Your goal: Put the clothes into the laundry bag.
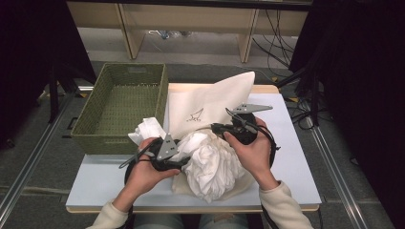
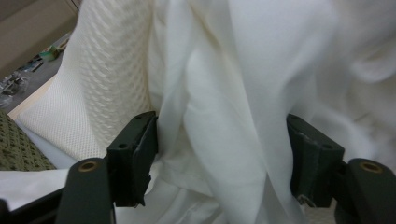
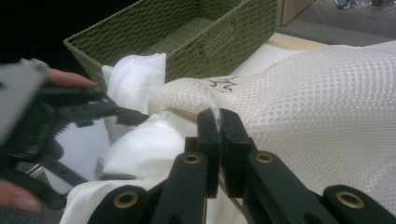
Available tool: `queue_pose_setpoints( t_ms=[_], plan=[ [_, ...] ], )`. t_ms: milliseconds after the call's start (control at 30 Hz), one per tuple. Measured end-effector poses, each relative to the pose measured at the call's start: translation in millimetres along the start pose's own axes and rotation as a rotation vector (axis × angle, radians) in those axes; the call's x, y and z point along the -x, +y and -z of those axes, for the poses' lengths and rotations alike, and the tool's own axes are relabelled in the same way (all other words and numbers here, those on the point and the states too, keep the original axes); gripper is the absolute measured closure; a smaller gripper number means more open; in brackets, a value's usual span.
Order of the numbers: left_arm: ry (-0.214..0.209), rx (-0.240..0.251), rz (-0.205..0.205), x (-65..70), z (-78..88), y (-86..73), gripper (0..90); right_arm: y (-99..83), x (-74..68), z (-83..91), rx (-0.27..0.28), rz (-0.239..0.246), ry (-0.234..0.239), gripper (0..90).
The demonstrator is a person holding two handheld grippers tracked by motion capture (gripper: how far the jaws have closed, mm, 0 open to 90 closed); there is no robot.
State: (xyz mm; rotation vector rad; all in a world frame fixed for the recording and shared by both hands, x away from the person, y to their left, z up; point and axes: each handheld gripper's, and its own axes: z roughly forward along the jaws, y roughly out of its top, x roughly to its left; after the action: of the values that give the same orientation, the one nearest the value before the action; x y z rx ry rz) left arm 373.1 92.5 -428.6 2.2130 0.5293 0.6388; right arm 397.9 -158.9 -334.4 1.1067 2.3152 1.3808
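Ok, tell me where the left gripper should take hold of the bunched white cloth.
On the thick upright fold of the white cloth between the open left gripper; come straight in from the basket side. The right gripper pinches the mesh bag's edge.

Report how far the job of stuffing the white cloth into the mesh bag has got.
Partly done. The right gripper is shut on the rim of the cream mesh laundry bag, holding it up. Part of the crumpled white cloth lies at the bag's mouth; most bulges outside. The left gripper stands open around cloth folds. The green woven basket holds nothing.
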Motion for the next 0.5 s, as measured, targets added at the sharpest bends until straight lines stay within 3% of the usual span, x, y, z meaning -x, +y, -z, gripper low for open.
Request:
queue_pose_setpoints(
  t_ms=[133, 233, 300, 400, 500],
  plan=[
    [0.006, -0.030, 0.029, -1.3, -12.5, -1.1, 56.9, -1.0, -0.5, -3.0, -0.013, -0.005, 0.012, 88.6],
    [-0.020, -0.006, 0.091, 1.9, -10.7, 0.8, 74.5, -1.1, 0.4, -1.9, -0.015, -0.009, 0.005, 88.6],
    [-0.040, 0.013, 0.129, 2.6, -4.1, 2.5, 80.1, -1.0, 0.0, -1.3, -0.020, -0.022, 0.004, 88.5],
    [-0.077, 0.095, 0.218, 4.2, 10.5, 7.1, 82.1, -1.1, -0.2, -1.0, -0.019, -0.028, -0.004, 88.5],
    [-0.104, 0.186, 0.266, 8.0, 24.9, 15.6, 82.7, -1.1, 0.5, -3.1, -0.010, -0.004, -0.002, 88.5]
  ],
)
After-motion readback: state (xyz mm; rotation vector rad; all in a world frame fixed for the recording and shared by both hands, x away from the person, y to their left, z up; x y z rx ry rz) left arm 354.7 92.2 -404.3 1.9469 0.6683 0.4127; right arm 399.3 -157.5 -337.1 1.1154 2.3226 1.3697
